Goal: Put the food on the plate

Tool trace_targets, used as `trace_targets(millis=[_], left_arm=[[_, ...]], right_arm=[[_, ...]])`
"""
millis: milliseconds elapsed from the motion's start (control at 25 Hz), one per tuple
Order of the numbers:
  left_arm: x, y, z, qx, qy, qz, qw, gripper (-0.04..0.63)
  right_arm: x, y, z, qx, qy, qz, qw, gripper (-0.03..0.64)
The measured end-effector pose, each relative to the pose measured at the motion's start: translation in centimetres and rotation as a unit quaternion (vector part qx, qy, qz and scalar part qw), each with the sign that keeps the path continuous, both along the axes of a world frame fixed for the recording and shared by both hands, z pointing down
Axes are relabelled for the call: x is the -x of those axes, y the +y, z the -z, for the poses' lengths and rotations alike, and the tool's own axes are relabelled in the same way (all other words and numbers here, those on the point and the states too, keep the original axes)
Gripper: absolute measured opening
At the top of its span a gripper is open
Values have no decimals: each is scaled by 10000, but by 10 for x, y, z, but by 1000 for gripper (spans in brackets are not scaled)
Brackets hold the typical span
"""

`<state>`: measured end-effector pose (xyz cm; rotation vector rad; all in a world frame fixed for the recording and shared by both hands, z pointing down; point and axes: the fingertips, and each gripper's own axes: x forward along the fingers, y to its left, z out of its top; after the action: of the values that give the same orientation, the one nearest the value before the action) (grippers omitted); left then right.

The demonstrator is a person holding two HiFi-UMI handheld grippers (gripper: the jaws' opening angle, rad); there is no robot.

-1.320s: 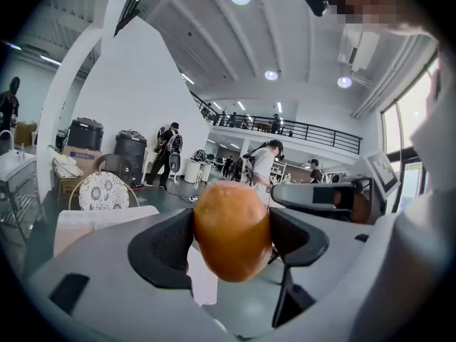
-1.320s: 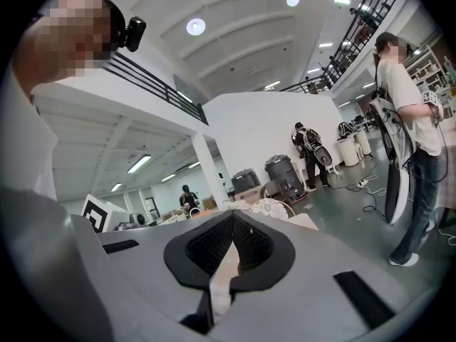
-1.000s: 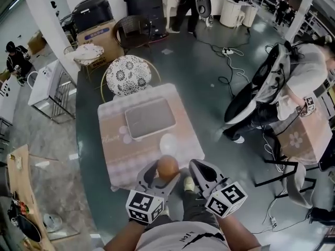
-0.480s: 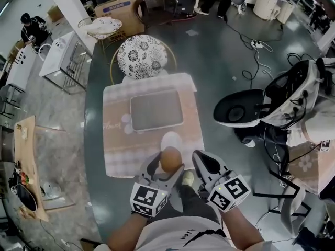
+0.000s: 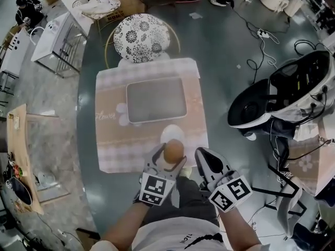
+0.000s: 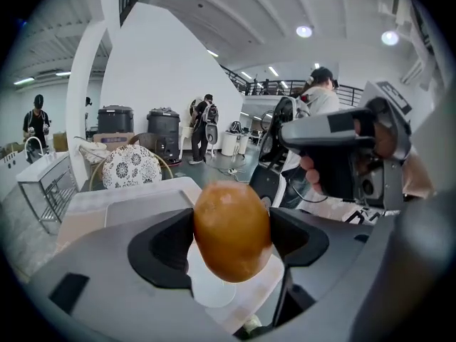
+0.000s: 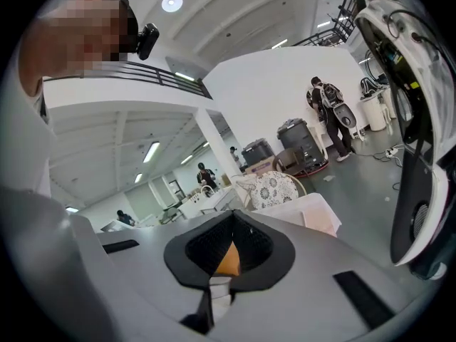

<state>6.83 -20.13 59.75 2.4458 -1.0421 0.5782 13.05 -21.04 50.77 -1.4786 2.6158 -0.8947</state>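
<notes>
A brown, egg-shaped piece of food [image 5: 174, 151] is clamped between the jaws of my left gripper [image 5: 172, 154]. It hangs over the near edge of the table, just short of a small white plate [image 5: 170, 133]. In the left gripper view the food [image 6: 231, 230] fills the gap in the left gripper [image 6: 231, 242], and the plate [image 6: 211, 296] shows below it. My right gripper [image 5: 203, 156] is beside it on the right, its jaws shut together with nothing held. In the right gripper view the right gripper [image 7: 229, 251] is pressed closed.
The table [image 5: 112, 143] has a pink patterned cloth and a grey rectangular tray [image 5: 156, 99] behind the plate. A chair with a patterned cushion [image 5: 141, 35] stands at the far side. A black and white seat [image 5: 282, 95] and floor cables [image 5: 261, 35] are to the right.
My left gripper has carried the food forward from in front of the table to its near edge, close to the plate. The right gripper has kept alongside, still shut.
</notes>
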Motion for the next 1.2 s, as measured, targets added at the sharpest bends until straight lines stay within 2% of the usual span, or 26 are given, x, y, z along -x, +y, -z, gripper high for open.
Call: trace_targets(millis=[520,800,1200], left_arm=[[-4,-11,-126,170,-405,-184,9989,332],[-5,-17,-165,130,-691,-261,9972,333],[-12,-16,-199,132,-1183,-686,9905,333]], right_arm=[[1,-14,-98,177,-29,-185,9997,15],[-3,-24,-126,187,-59,-238,9995,15],[-12,-29,-140,237,-24,-318,9992,15]])
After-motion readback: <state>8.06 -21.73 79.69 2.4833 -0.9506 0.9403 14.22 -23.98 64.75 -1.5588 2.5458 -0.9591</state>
